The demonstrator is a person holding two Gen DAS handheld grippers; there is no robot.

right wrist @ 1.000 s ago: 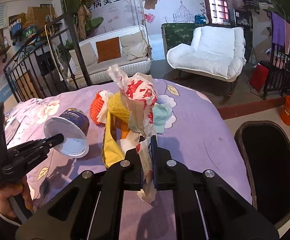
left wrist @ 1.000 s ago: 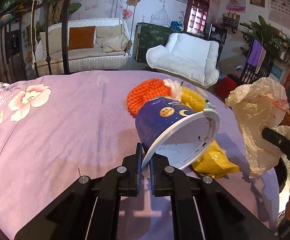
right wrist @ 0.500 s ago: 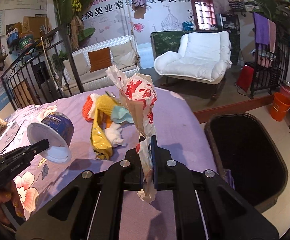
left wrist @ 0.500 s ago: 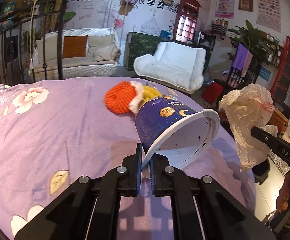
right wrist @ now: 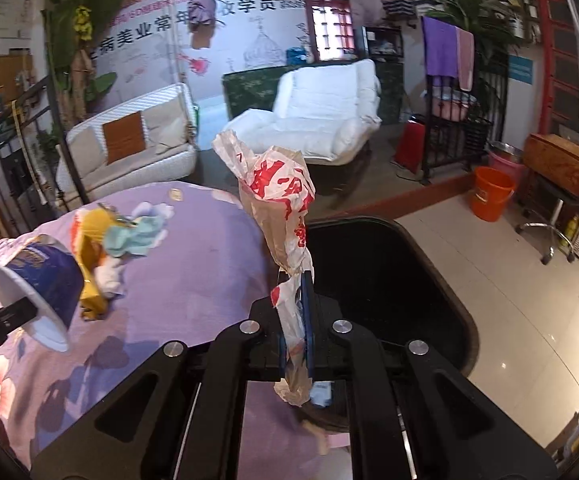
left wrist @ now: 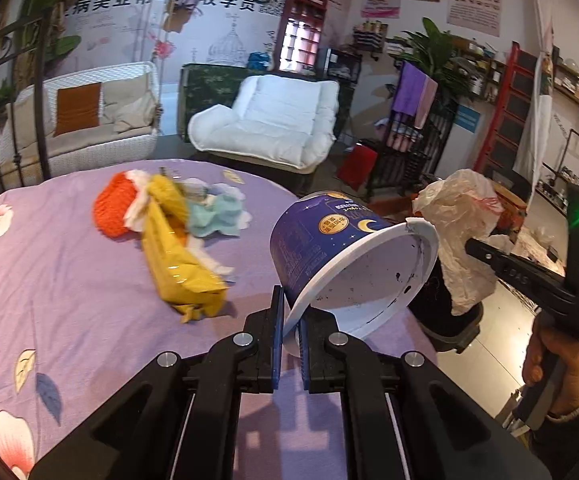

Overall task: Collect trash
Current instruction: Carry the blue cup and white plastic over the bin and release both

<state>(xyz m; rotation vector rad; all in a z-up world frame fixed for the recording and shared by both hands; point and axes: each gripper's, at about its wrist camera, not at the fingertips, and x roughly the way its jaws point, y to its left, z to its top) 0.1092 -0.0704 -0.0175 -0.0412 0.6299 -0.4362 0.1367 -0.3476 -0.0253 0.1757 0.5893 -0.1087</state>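
Rim of the blue cup (left wrist: 329, 248) sits pinched in the left claw (left wrist: 288, 344); right claw (right wrist: 295, 344) pinches a plastic bag (right wrist: 285, 208).

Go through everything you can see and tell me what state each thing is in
Left gripper: shut on the cup's rim.
Blue paper cup: lifted, tipped sideways, empty.
Right gripper: shut on the bag.
Crumpled red-printed plastic bag: held upright.
Black bin: open.
Yellow wrapper: lying on the purple cloth.

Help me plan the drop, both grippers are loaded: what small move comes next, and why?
Probably open the right gripper: it is shut on the crumpled plastic bag, which hangs over the black bin. The left gripper has the noodle cup over the bed's edge.
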